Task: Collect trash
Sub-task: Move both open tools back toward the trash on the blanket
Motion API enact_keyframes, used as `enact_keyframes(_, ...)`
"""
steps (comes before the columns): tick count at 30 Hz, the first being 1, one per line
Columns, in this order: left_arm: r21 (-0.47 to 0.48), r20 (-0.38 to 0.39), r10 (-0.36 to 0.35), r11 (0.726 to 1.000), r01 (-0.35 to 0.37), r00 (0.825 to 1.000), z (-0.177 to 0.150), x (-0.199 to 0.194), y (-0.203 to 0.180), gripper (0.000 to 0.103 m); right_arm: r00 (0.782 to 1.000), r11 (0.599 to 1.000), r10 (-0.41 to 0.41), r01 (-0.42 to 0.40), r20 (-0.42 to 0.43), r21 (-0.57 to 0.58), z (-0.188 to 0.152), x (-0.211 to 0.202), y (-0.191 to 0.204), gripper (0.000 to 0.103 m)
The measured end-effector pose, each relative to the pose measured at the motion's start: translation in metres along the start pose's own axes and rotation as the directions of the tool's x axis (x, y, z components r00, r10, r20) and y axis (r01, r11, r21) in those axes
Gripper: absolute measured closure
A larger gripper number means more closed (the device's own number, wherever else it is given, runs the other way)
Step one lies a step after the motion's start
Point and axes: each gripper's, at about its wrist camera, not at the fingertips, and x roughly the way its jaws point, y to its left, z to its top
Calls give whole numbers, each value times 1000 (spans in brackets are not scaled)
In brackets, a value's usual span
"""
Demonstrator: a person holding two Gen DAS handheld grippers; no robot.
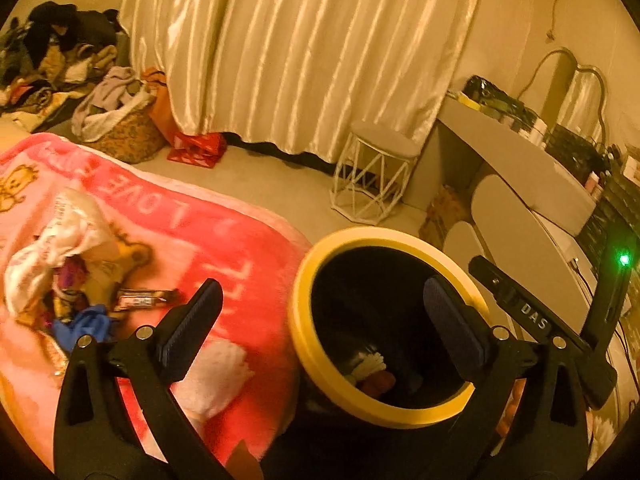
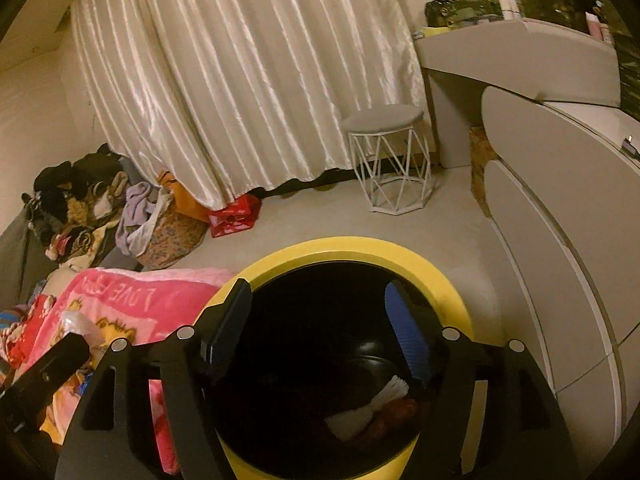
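Note:
A black bin with a yellow rim (image 1: 316,364) stands beside the bed; white and red trash (image 1: 370,368) lies at its bottom. My left gripper (image 1: 324,308) is open and empty above the bin's left edge. A trash pile lies on the pink blanket (image 1: 248,280): a dark candy bar wrapper (image 1: 146,299), white crumpled wrapping (image 1: 52,248), a blue scrap (image 1: 86,326) and a pink tissue (image 1: 218,376). In the right wrist view my right gripper (image 2: 320,316) is open and empty right above the bin's mouth (image 2: 448,280), where white paper (image 2: 366,408) and red trash show.
A white wire stool (image 1: 372,176) stands on the floor by cream curtains (image 1: 296,52). A grey dresser (image 1: 516,176) with clutter is at the right. A laundry basket (image 1: 120,132), a red bag (image 1: 196,150) and a clothes pile (image 1: 44,60) lie at the far left.

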Motion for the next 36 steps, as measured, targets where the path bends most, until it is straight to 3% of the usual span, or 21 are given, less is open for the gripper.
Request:
enact_keyframes(18,-97,103,136,987,-127,985,2,-53,53,11,981,971,193,-189,12,-143,-14,-29,69,26)
enact_keyframes(36,-191,144,262,954,-233,954,-6,-86,106,11,956,918,287,-293,-64,-266,-37,-37,122,23)
